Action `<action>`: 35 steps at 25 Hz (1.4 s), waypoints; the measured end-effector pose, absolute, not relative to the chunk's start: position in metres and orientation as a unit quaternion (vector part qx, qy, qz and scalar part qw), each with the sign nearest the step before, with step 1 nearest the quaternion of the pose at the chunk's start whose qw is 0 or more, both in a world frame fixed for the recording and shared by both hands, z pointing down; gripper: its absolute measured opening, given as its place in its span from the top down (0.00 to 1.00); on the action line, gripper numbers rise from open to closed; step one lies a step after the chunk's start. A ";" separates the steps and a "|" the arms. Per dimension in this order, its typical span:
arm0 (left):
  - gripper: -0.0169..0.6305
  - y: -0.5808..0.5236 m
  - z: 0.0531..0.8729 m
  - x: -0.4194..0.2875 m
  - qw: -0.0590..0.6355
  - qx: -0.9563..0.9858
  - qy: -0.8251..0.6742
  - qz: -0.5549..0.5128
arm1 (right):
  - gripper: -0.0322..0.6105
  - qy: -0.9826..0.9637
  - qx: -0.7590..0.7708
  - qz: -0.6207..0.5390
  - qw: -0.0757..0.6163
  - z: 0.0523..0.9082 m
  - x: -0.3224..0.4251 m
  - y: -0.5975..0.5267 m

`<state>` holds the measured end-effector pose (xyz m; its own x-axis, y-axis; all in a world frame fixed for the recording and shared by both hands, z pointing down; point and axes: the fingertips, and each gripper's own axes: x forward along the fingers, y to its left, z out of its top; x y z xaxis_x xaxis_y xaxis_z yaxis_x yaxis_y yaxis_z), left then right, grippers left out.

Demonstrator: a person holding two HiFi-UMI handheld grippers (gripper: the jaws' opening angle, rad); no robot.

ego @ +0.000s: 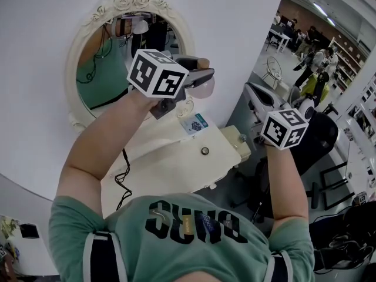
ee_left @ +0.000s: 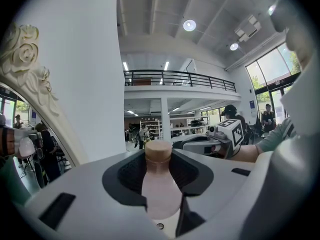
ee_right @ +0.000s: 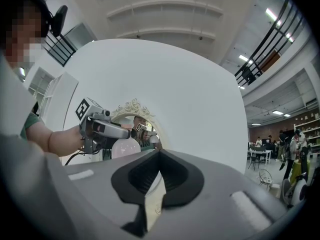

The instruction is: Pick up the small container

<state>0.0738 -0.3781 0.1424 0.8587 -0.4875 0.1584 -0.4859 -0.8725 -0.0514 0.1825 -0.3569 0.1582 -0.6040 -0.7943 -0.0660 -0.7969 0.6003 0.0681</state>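
Container (ee_left: pixel 161 189) – small pink bottle w/ tan cap – clamped in left tongs (ego: pixel 198 75), held well above desk (ego: pixel 170 172), just in front of mirror (ego: pixel 108 75). Right tongs (ee_right: pixel 159 156) pinched to a narrow slit, nothing between. Looks like pick-up itself done; next prob. calls for steady grip, bottle kept clear of mirror frame. From left gripper view only: pads pressing bottle's sides, cap poking past tips. From head view only: height over desk. From right gripper view – bottle's rounded base, side-on.
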 end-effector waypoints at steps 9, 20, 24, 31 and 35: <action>0.76 -0.372 0.144 0.071 0.006 -0.963 0.254 -0.084 | 0.94 0.895 -0.443 0.048 0.013 0.158 0.179 -0.351; 0.76 -0.366 0.139 0.069 0.010 -0.964 0.254 -0.081 | 0.94 0.889 -0.453 0.054 0.028 0.149 0.184 -0.346; 0.76 -0.366 0.137 0.069 0.012 -0.964 0.254 -0.082 | 0.94 0.889 -0.453 0.056 0.024 0.150 0.183 -0.346; 0.76 -0.366 0.134 0.068 0.016 -0.963 0.255 -0.082 | 0.94 0.890 -0.452 0.061 0.020 0.149 0.180 -0.345; 0.76 -0.370 0.133 0.068 0.016 -0.963 0.254 -0.083 | 0.94 0.890 -0.452 0.060 0.019 0.149 0.179 -0.349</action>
